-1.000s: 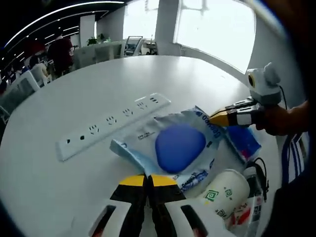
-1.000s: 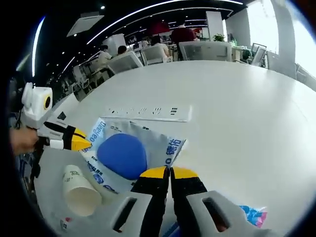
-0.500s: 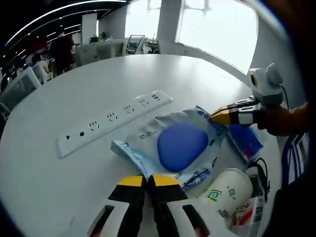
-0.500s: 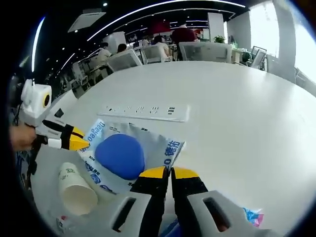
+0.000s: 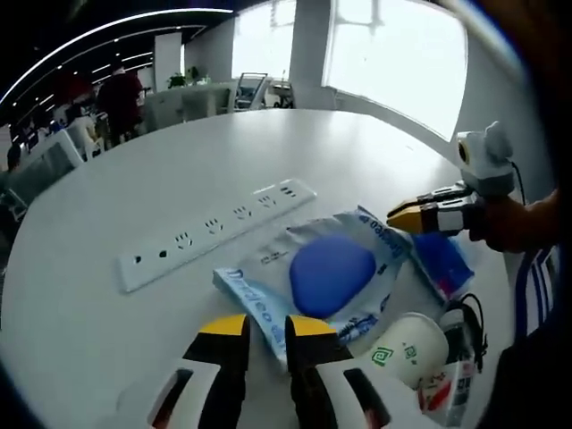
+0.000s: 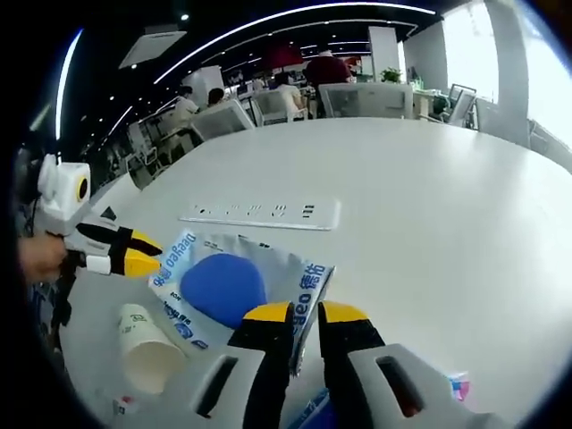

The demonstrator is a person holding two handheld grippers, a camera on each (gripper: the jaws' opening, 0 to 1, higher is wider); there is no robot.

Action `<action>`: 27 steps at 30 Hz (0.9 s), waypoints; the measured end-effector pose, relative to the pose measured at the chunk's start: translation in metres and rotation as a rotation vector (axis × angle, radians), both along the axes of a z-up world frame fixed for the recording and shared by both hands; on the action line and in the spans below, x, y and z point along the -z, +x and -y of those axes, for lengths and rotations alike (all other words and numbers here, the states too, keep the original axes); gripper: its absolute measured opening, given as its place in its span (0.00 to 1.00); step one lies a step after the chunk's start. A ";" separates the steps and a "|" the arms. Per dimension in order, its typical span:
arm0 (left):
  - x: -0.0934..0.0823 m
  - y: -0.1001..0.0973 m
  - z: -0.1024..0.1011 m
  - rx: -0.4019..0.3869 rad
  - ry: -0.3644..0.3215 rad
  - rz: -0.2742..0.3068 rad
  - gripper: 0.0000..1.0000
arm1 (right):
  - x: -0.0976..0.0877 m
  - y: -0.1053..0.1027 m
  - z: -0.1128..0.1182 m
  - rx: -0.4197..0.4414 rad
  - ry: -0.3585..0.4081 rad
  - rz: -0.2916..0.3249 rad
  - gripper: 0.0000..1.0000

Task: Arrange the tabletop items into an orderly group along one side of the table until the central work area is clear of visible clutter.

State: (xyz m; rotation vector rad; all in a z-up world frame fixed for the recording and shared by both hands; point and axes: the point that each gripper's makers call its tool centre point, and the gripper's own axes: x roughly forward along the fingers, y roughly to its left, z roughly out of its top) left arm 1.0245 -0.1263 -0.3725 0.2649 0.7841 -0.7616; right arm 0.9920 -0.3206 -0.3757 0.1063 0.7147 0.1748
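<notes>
A silver-and-blue packet [image 5: 331, 268] with a round blue pad lies flat on the white table [image 5: 107, 349]. My left gripper [image 5: 268, 326] is open, its yellow tips on either side of the packet's near corner. In the right gripper view the same packet [image 6: 223, 286] lies ahead, and my right gripper [image 6: 307, 313] stands open with the packet's edge in the narrow gap. The right gripper [image 5: 404, 214] also shows at the packet's far corner. Across the packet, the left gripper [image 6: 134, 253] sits with parted jaws. A white power strip [image 5: 214, 234] lies just beyond the packet.
A paper cup [image 5: 402, 344] lies on its side by the packet, also seen as the cup [image 6: 147, 349]. A blue pack [image 5: 438, 259], a black cable [image 5: 469, 313] and a red-and-white sachet [image 5: 438, 389] sit near the table edge. Chairs and people are far behind.
Both grippers were shut on opposite edges of the packet; their jaws have now parted. The packet has settled slightly nearer the power strip.
</notes>
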 end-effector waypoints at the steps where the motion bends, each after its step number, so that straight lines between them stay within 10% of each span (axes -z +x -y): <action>1: -0.001 -0.001 0.000 -0.001 -0.002 0.000 0.15 | -0.001 -0.001 0.000 0.000 0.000 0.001 0.09; 27: -0.046 -0.069 -0.030 -0.043 -0.083 0.060 0.32 | -0.047 -0.067 -0.031 -0.021 0.099 0.096 0.35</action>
